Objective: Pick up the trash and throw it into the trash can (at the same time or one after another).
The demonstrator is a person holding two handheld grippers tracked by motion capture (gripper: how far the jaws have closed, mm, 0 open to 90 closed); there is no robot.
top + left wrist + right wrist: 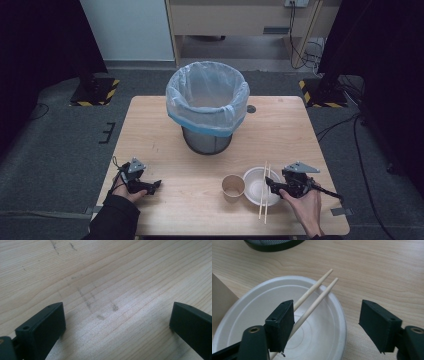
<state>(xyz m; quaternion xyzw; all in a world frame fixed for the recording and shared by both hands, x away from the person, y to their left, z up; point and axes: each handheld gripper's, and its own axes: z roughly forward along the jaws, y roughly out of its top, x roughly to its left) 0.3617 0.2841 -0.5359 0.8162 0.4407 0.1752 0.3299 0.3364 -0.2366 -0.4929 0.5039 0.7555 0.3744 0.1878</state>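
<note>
The lined bin [207, 105] blocks the upper centre of the table [150, 135]; bare wood lies open at left and centre frame; at lower right, cup [233, 186], bowl [257, 187] and chopsticks [264, 192] crowd together beside the right gripper [270, 183].

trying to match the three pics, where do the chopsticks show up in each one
High view: chopsticks lie across the white bowl, lower right, beside the right gripper.
Left gripper view: bare wooden table, open jaws, chopsticks not here.
Right gripper view: chopsticks cross the bowl, centre.
Shared landmark: the table.

no readable text, labels, or numbers
</note>
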